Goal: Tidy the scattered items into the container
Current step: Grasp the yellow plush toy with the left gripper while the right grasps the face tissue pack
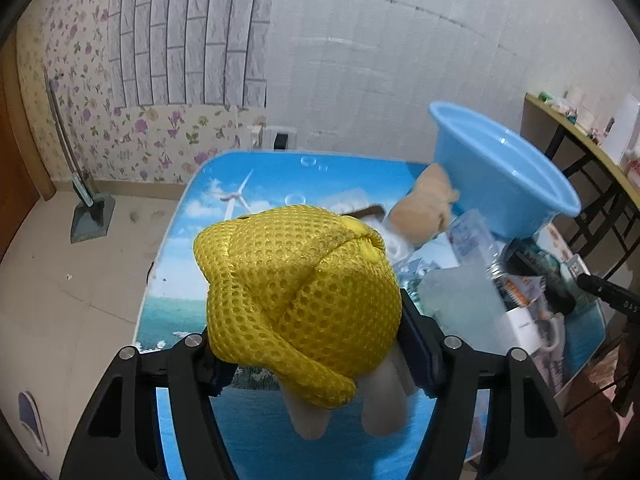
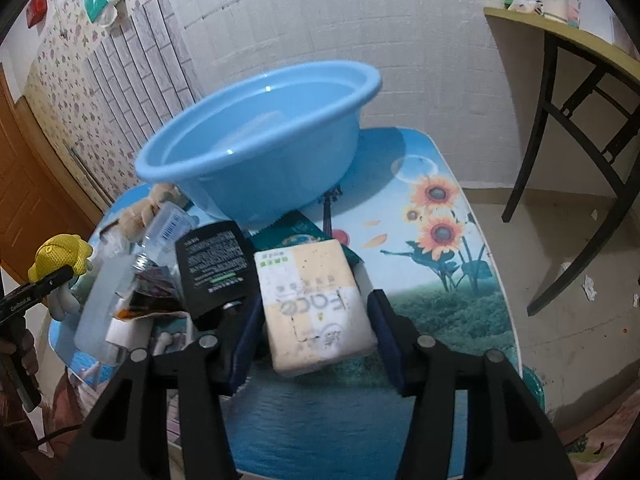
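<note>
My left gripper (image 1: 316,356) is shut on a plush toy with a yellow mesh cap (image 1: 298,288), held above the table's left part; it also shows in the right wrist view (image 2: 60,258). My right gripper (image 2: 314,340) is shut on a cream tissue pack (image 2: 316,308), held above the table. The light blue basin (image 2: 260,140) sits tilted on a pile of items at the table's far side; it also shows in the left wrist view (image 1: 504,176), to the right of my left gripper. It looks empty.
The table (image 2: 432,272) has a printed blue cover. A pile beside the basin holds a black tube (image 2: 214,268), a clear bottle (image 2: 160,232), a tan plush toy (image 1: 424,208) and packets. A dark-framed side table (image 2: 568,92) stands at the right.
</note>
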The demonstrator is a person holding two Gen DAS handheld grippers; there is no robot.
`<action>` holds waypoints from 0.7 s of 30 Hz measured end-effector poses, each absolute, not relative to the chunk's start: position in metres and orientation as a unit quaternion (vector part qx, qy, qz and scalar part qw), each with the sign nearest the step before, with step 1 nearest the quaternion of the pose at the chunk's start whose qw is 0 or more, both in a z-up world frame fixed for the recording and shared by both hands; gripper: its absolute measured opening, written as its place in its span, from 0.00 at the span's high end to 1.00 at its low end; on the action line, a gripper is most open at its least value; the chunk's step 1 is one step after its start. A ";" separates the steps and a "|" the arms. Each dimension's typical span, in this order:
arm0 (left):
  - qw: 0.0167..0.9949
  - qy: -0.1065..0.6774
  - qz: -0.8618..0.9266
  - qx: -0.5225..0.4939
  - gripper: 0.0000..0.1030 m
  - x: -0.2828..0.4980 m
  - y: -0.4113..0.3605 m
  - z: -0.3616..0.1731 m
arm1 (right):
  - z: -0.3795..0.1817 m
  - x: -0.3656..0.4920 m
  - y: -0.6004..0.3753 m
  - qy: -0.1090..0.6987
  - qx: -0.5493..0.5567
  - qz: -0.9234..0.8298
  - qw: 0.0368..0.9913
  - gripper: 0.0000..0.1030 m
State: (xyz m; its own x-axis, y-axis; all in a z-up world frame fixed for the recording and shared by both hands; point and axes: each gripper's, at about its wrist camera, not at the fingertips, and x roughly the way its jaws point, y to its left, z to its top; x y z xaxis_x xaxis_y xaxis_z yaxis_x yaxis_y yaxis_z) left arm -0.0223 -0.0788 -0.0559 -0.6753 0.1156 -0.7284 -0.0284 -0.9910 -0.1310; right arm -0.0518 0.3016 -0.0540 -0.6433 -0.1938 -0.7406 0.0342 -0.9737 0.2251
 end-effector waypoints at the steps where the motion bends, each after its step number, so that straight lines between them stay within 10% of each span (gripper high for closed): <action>1: 0.040 -0.052 0.915 -0.398 0.34 -0.020 -0.078 -0.052 | -0.051 -0.050 0.300 -0.094 0.415 -0.903 0.064 0.50; 21: 0.082 -0.036 0.932 -0.352 0.34 -0.010 -0.035 0.009 | 0.015 -0.031 0.259 -0.072 0.336 -0.927 0.148 0.50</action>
State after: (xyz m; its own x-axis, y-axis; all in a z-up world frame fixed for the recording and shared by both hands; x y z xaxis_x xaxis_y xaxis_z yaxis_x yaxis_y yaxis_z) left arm -0.0097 -0.0354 0.0087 -0.7385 0.1780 -0.6504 -0.1274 -0.9840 -0.1245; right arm -0.0310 0.2591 0.0151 -0.7302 -0.3217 -0.6028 0.2254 -0.9462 0.2320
